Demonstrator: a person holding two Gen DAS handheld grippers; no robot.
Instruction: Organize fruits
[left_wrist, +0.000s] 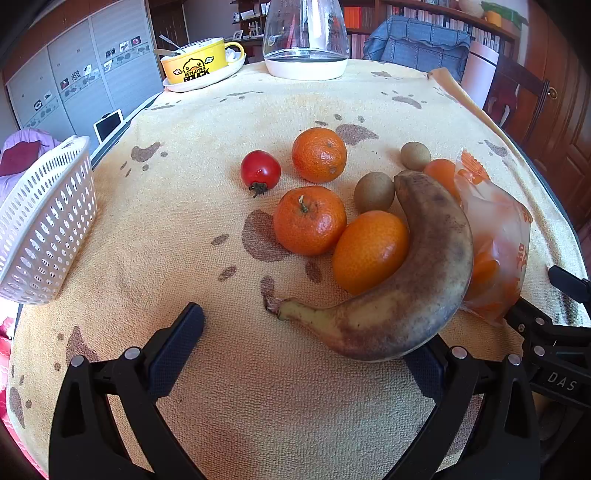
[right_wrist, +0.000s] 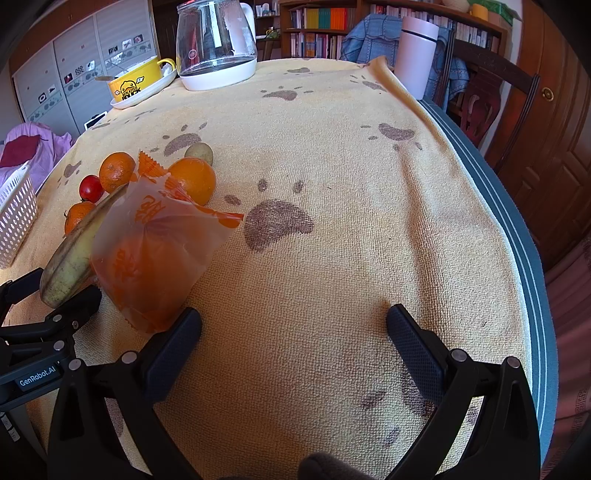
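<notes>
Fruits clustered mid-table on the paw-print towel: brown banana curled around an orange, tangerines, tomato behind, snack bag at its right, white basket far left; my left gripper and right gripper both spread wide, holding nothing.

Fruit cluster on towel-covered tabletop. Overripe banana, heavily browned, lying on its side, curved around an oval orange and touching it. Two mandarins, near one stem-up. Red tomato left of them, stem toward camera. Two small brown kiwis. Translucent orange bag of fruit against the banana's outer side. White perforated basket well apart at left, tilted.
</notes>
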